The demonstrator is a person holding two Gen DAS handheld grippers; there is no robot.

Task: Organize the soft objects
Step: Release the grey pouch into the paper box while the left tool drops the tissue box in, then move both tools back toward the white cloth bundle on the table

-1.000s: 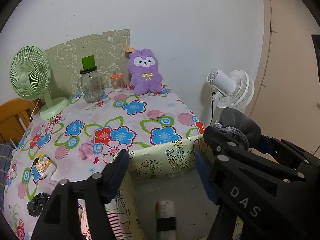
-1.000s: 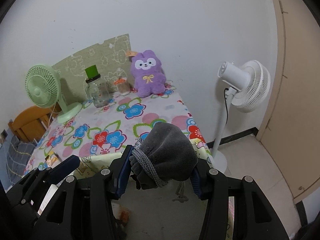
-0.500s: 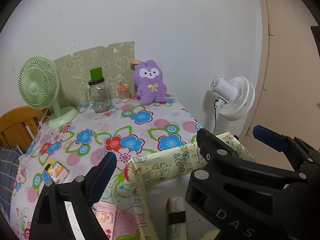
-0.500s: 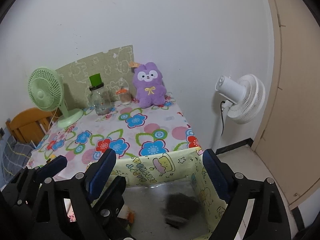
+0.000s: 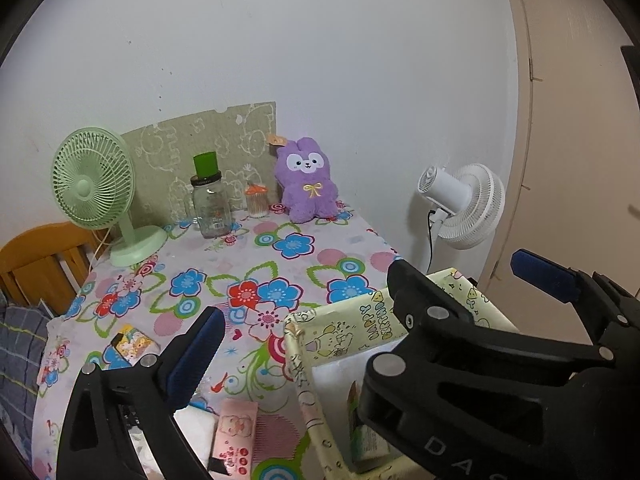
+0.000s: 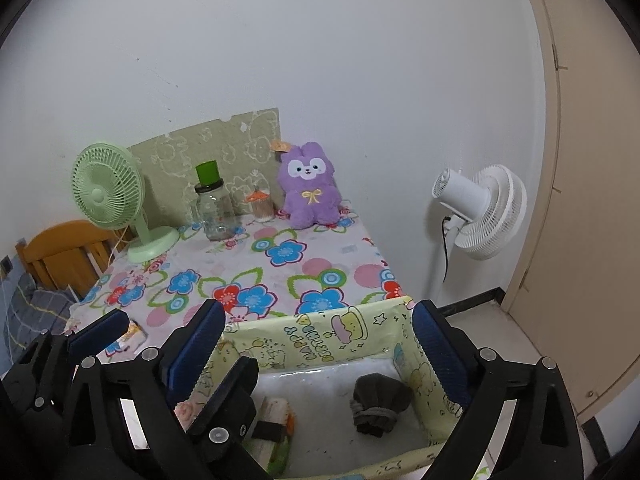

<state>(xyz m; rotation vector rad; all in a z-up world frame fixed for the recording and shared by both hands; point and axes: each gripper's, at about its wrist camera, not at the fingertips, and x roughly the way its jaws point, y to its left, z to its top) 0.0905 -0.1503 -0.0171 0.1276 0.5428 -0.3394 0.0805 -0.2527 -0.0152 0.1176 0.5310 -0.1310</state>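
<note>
while both spread wide, right hand-held gripper [image 6: 320, 344] above yellow bin [image 6: 316, 334], grey bundle [image 6: 378, 402] inside, left hand-held gripper [image 5: 308, 332] over its rim

Worktop [image 6: 280, 280]: floral cloth.
Back edge: green fan [image 6: 108, 196], glass jar [image 6: 214, 212], purple plush rabbit [image 6: 310, 196].
Near edge: patterned storage box [image 6: 320, 336], small packets [image 5: 130, 342].

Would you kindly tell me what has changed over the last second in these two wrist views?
The right gripper opened and let go of the grey bundled sock, which dropped into the yellow cartoon-print fabric bin and lies on its floor. Both grippers drew back slightly. The left gripper stayed open and empty; the purple plush bunny and green desk fan did not move.
</note>
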